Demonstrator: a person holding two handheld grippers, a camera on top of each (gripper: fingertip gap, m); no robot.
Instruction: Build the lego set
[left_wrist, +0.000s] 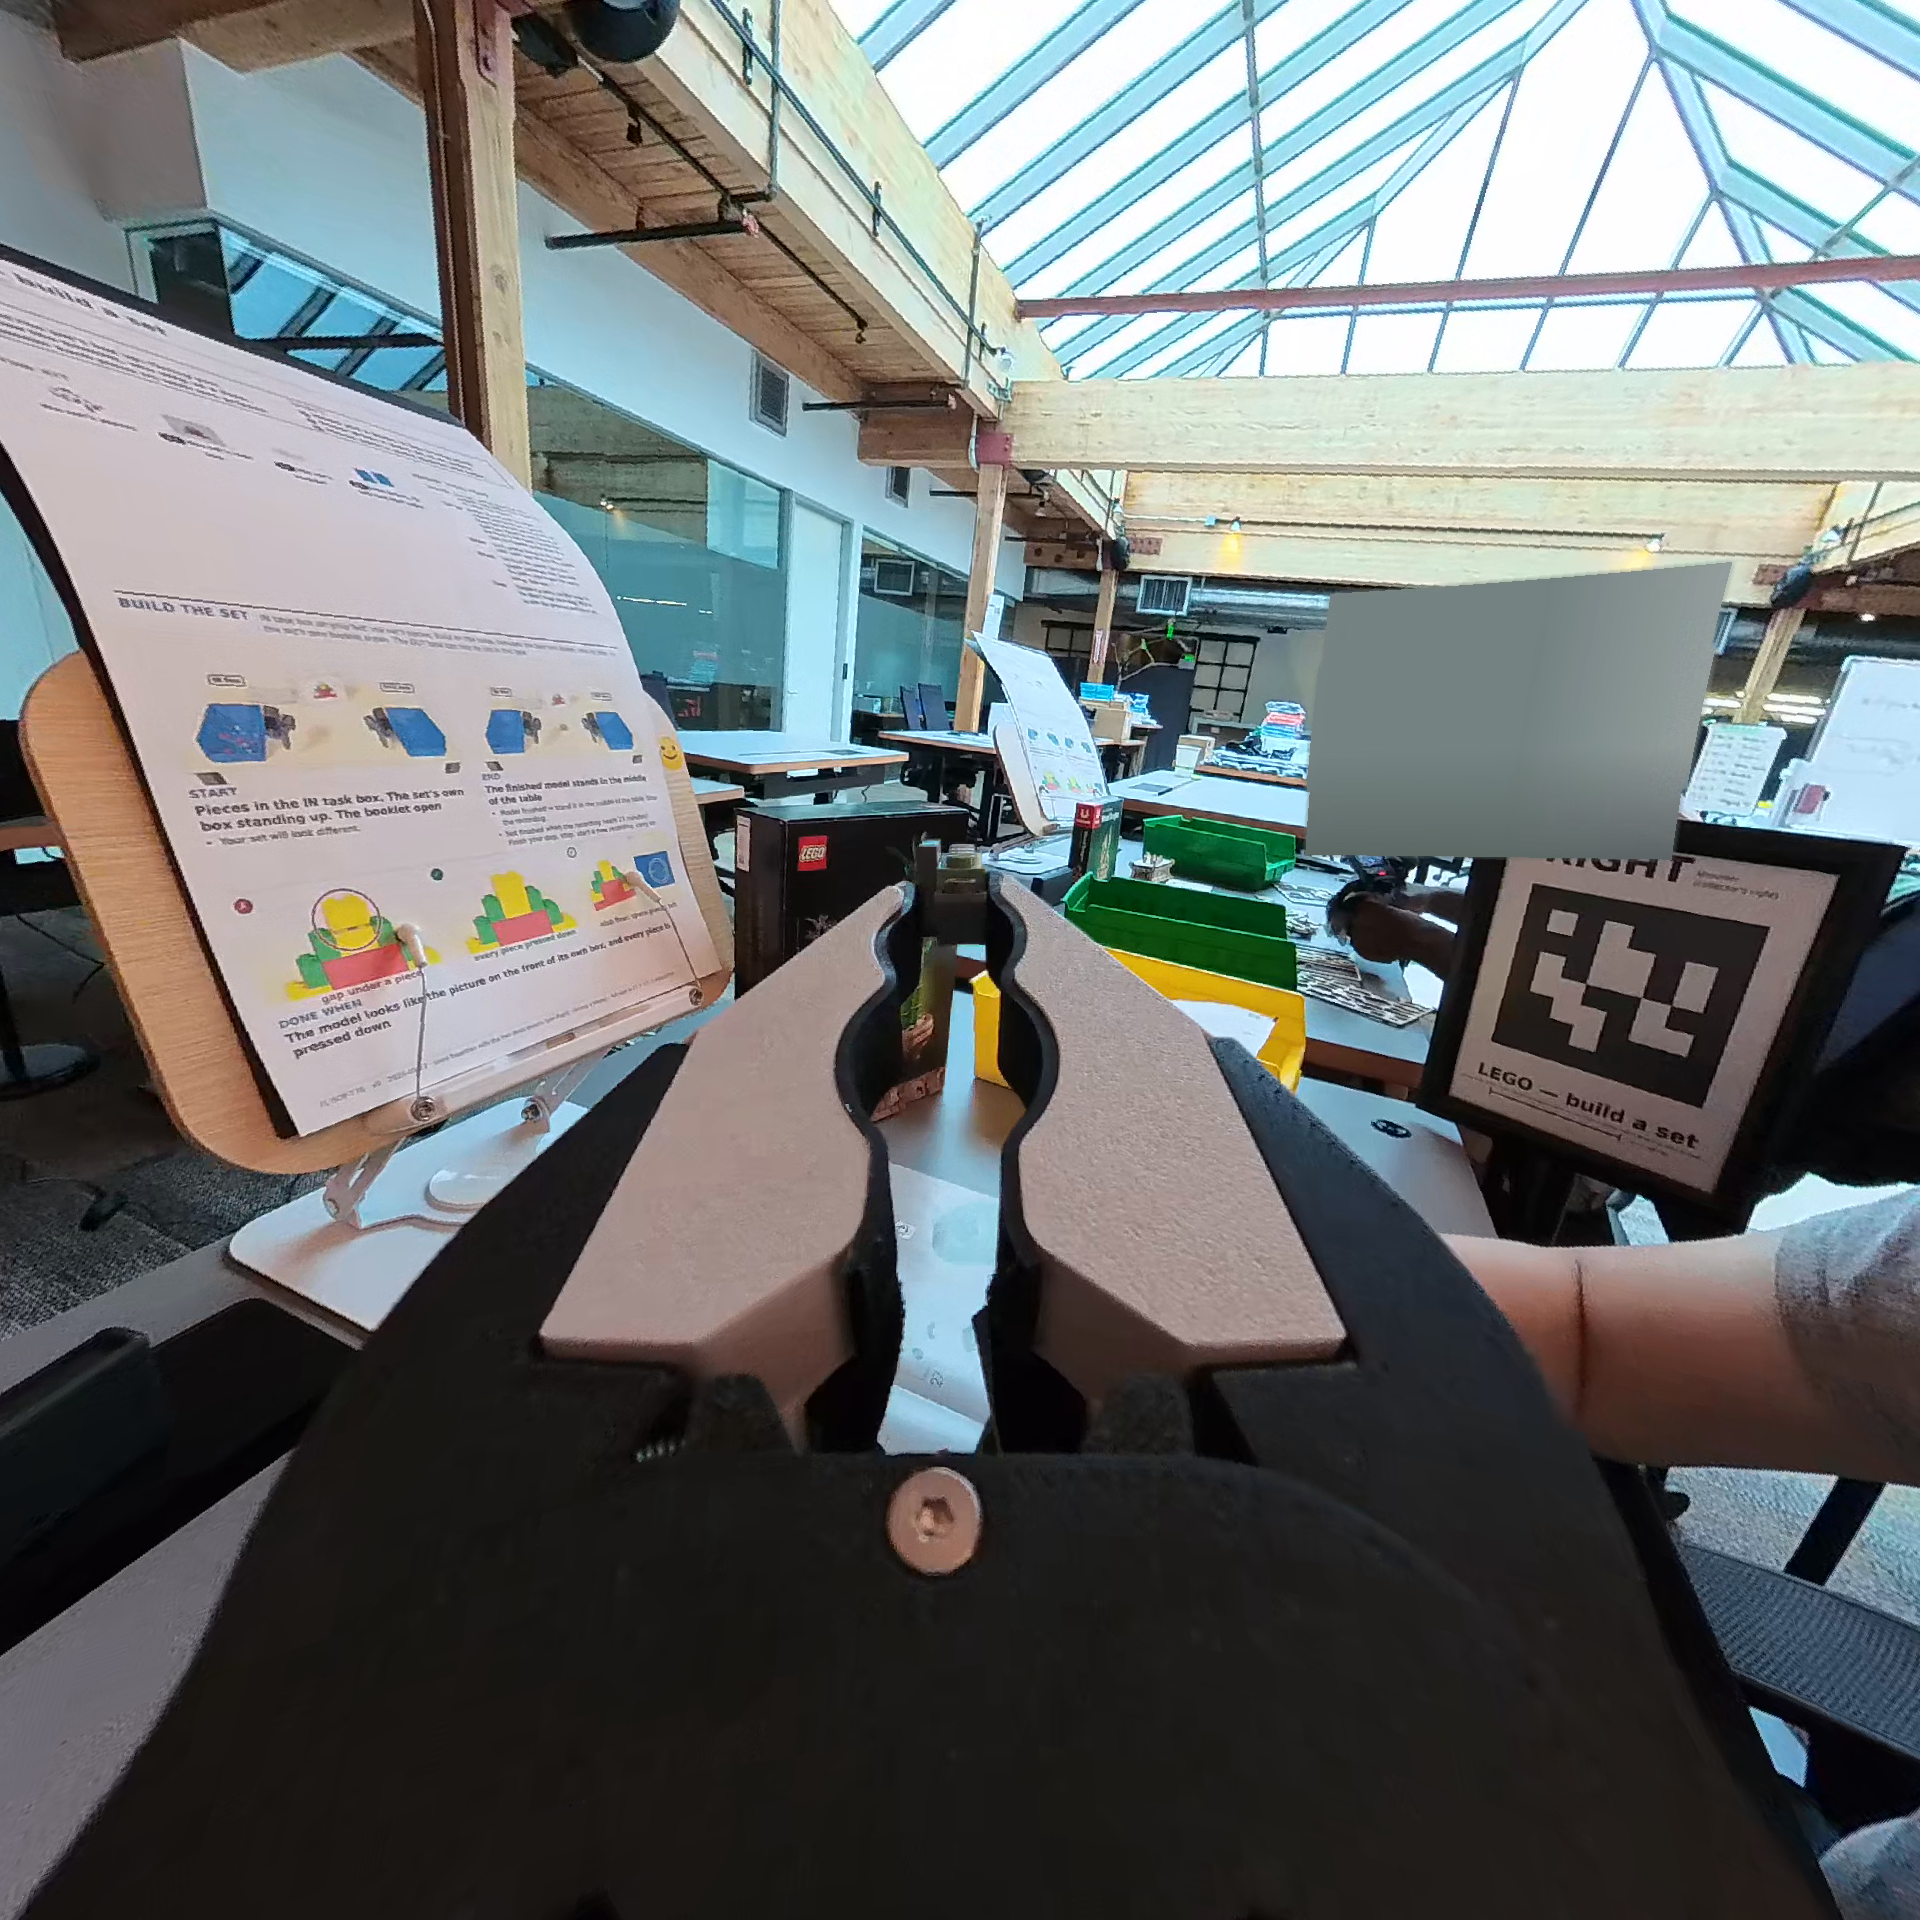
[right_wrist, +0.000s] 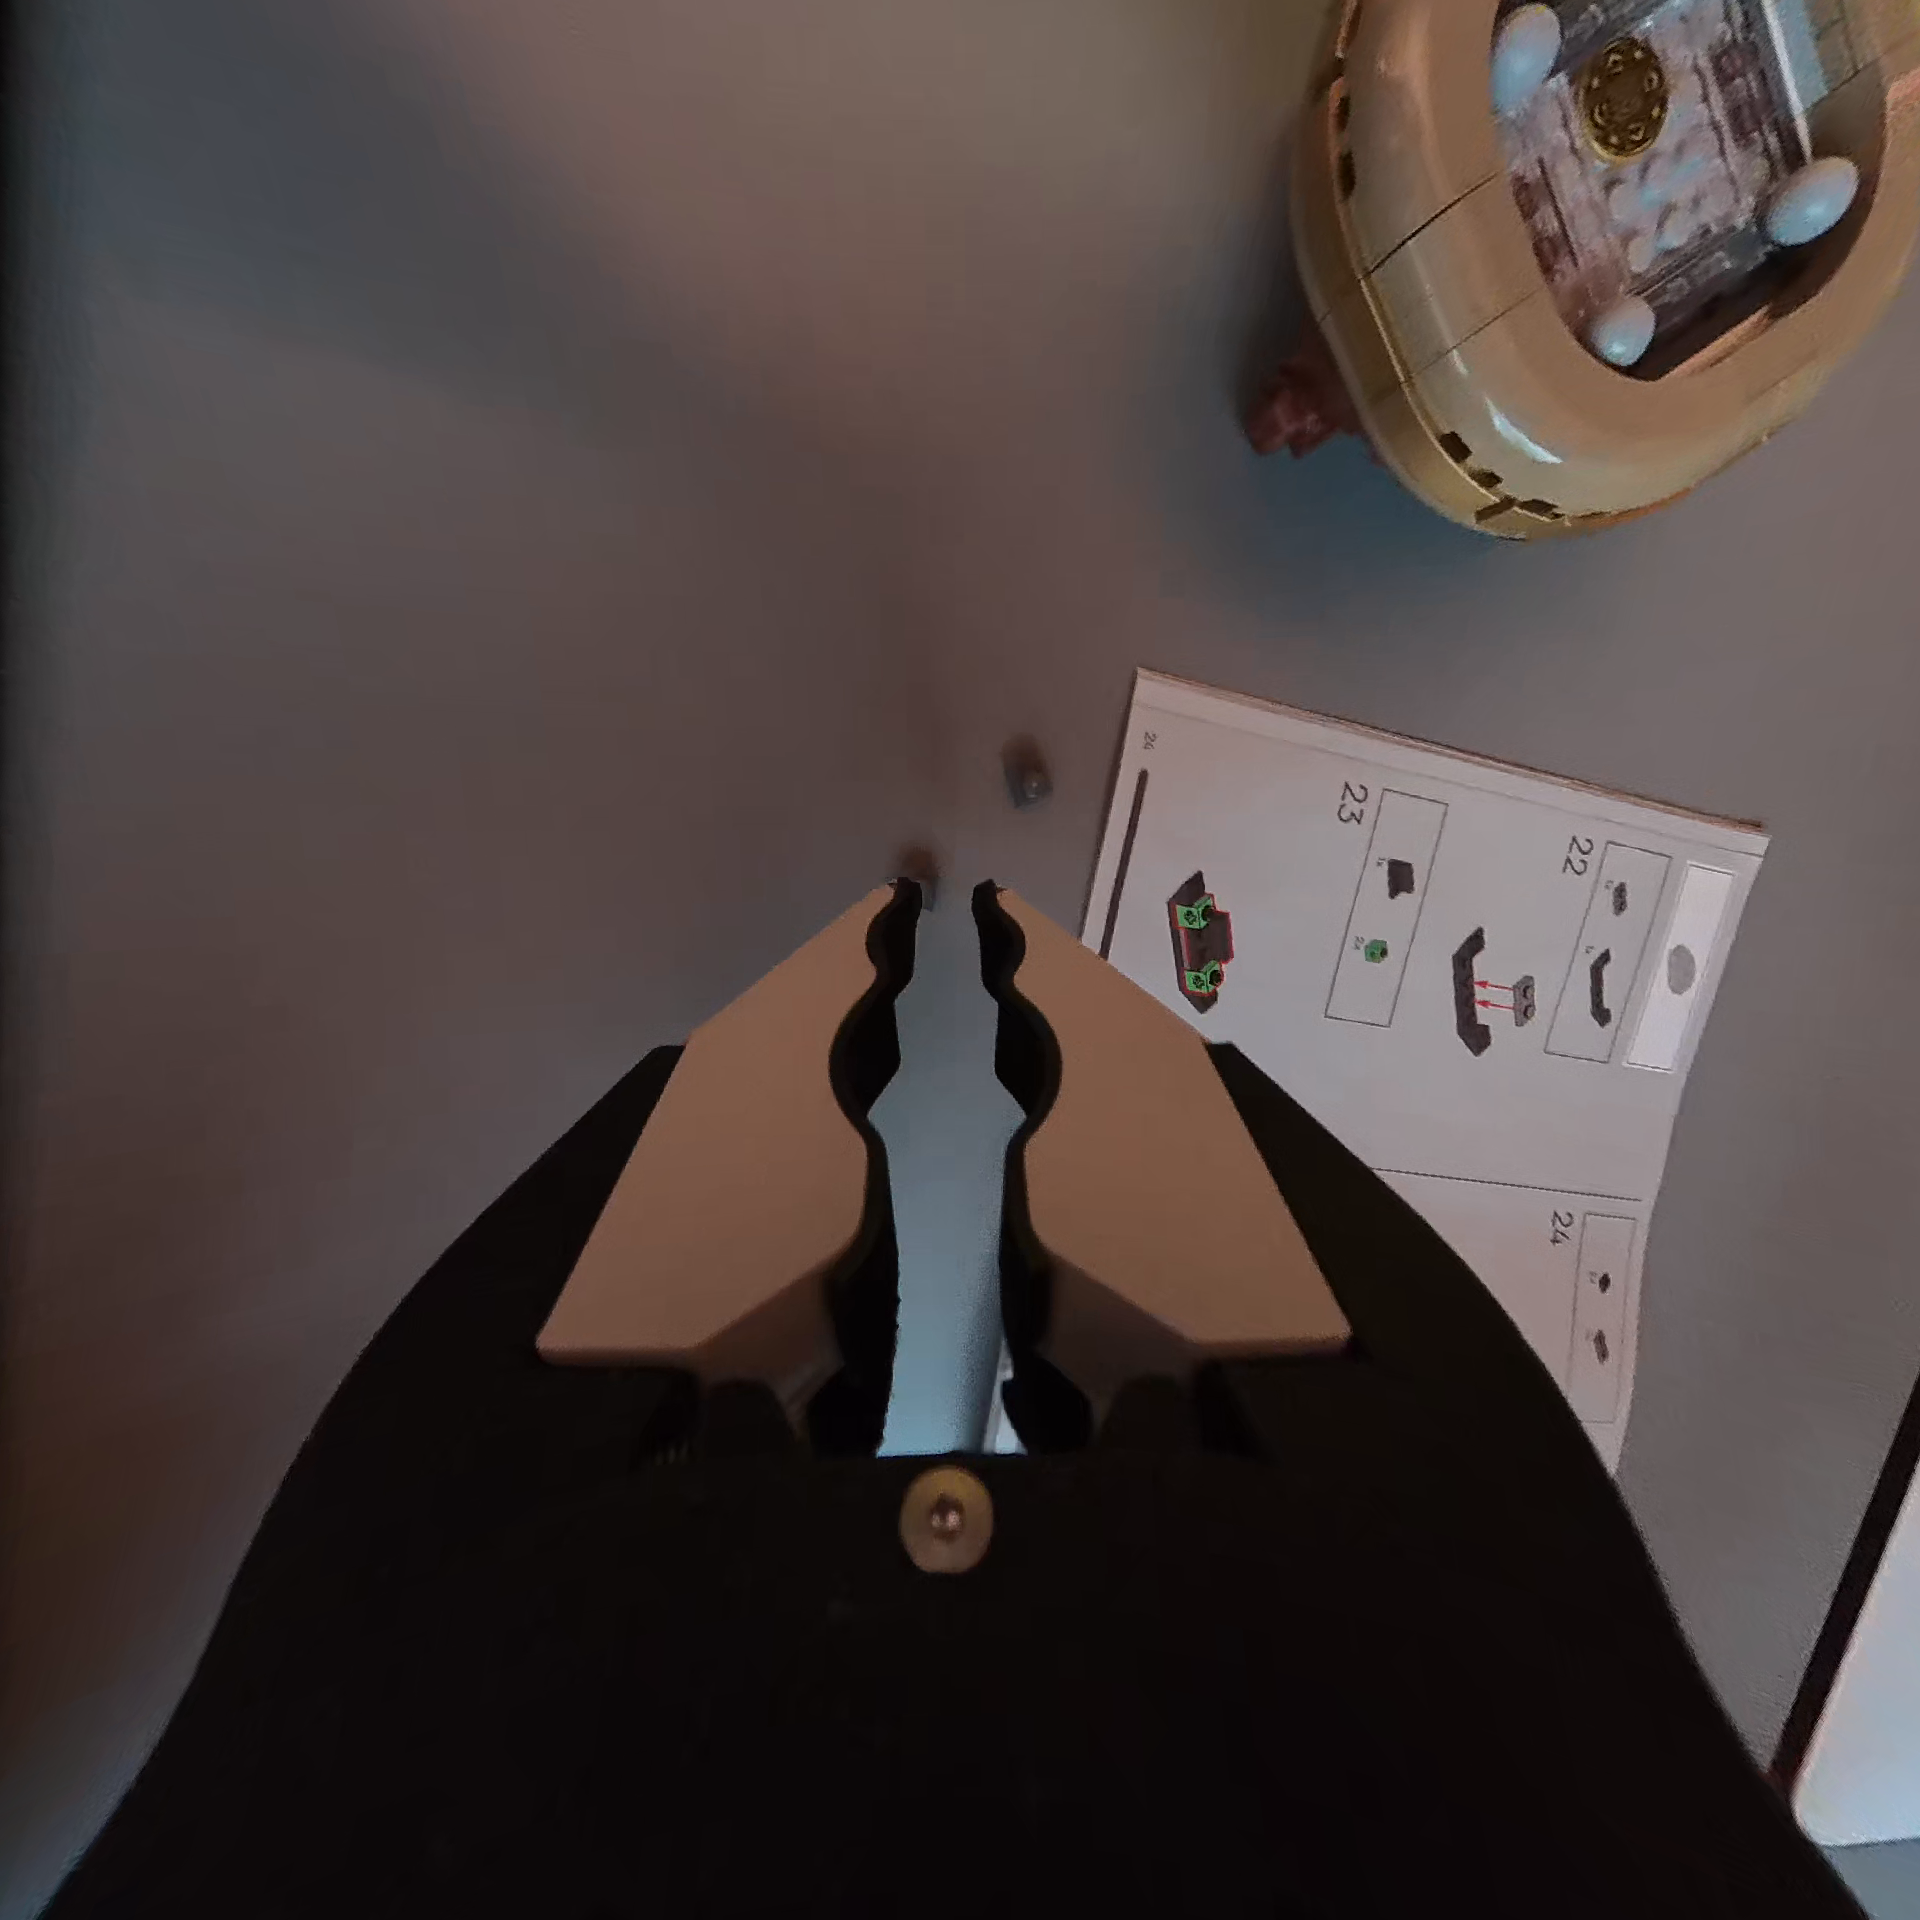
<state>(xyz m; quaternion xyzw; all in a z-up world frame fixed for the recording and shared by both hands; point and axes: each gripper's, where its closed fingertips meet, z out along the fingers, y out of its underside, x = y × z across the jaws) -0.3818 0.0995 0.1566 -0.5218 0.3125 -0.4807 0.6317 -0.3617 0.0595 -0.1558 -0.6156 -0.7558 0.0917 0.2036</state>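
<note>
The left tongs (left_wrist: 951, 904) are held up in the air, and they are squeezed onto a small olive-green lego piece (left_wrist: 958, 871) right at their tips. The right tongs (right_wrist: 943, 896) point down at the grey desk (right_wrist: 468, 520), and there is only a narrow gap between their tips, with nothing in it. A tiny brown piece (right_wrist: 918, 864) sits on the desk just beside the left tip, maybe touching it. A small grey piece (right_wrist: 1029, 777) lies a little farther on. The open booklet (right_wrist: 1455, 997) lies flat on the desk to the right of the tongs, showing the building steps. The tan model (right_wrist: 1600, 260), the part of the set that is already built, rests near the far right corner of that view, well apart from the tongs. In the left view a black lego box (left_wrist: 831, 883) stands behind the tongs, and a sheet on a wooden stand (left_wrist: 343, 748) is on the left. I think the right tongs are going for the brown piece next. That piece is very small, so the tips could push it away instead of grabbing it. If they close a bit off to the side, it may pop out and skid across the smooth desk. The green piece could also slip and fall if the left tongs loosen while waiting.
</note>
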